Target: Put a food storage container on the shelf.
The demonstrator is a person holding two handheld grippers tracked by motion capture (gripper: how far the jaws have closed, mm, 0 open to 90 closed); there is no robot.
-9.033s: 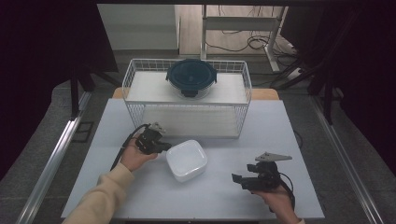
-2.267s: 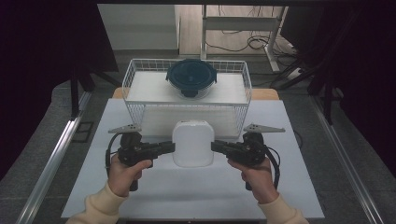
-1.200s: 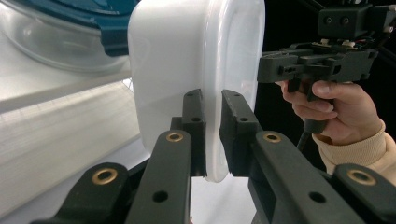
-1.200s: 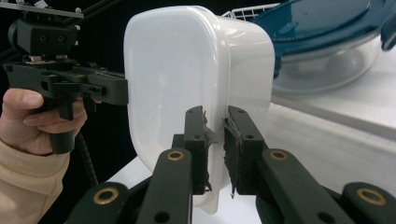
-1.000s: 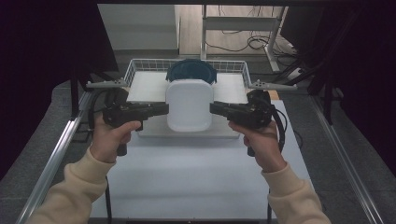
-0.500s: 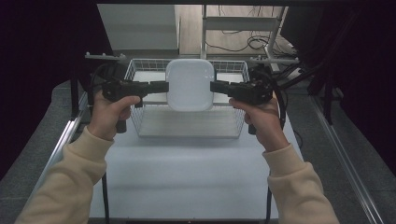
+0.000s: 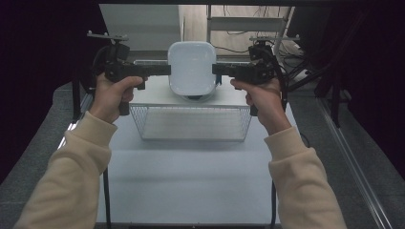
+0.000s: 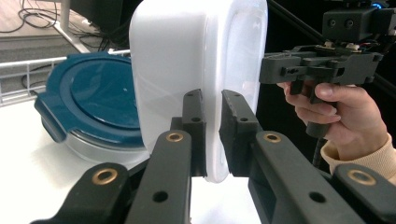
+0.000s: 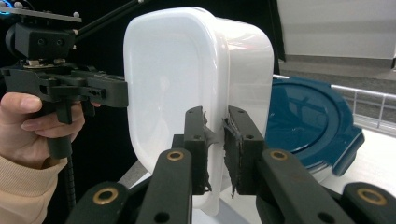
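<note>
A white plastic container (image 7: pixel 192 68) hangs in the air over the wire basket (image 7: pixel 191 125), turned on edge with its opening toward me. My left gripper (image 7: pixel 165 70) is shut on its left rim and my right gripper (image 7: pixel 217 69) is shut on its right rim. In the left gripper view the white container (image 8: pixel 196 74) stands upright with its rim pinched between my jaws (image 8: pixel 212 135). The right gripper view has the white container (image 9: pixel 187 88) held the same way at its rim (image 9: pixel 215 149). A dark blue lidded container (image 8: pixel 88 109) sits just behind and below it, mostly hidden in the high view.
The wire basket stands at the far middle of the white table (image 7: pixel 191 181), with a white shelf board (image 7: pixel 157 98) on top that carries the blue lidded container (image 9: pixel 308 126). Dark curtains flank both sides. Cables lie on the floor beyond the table.
Both grippers have carried the white container from table level up and away from me, over the basket. It now hangs higher and farther, in front of the blue lidded container.
</note>
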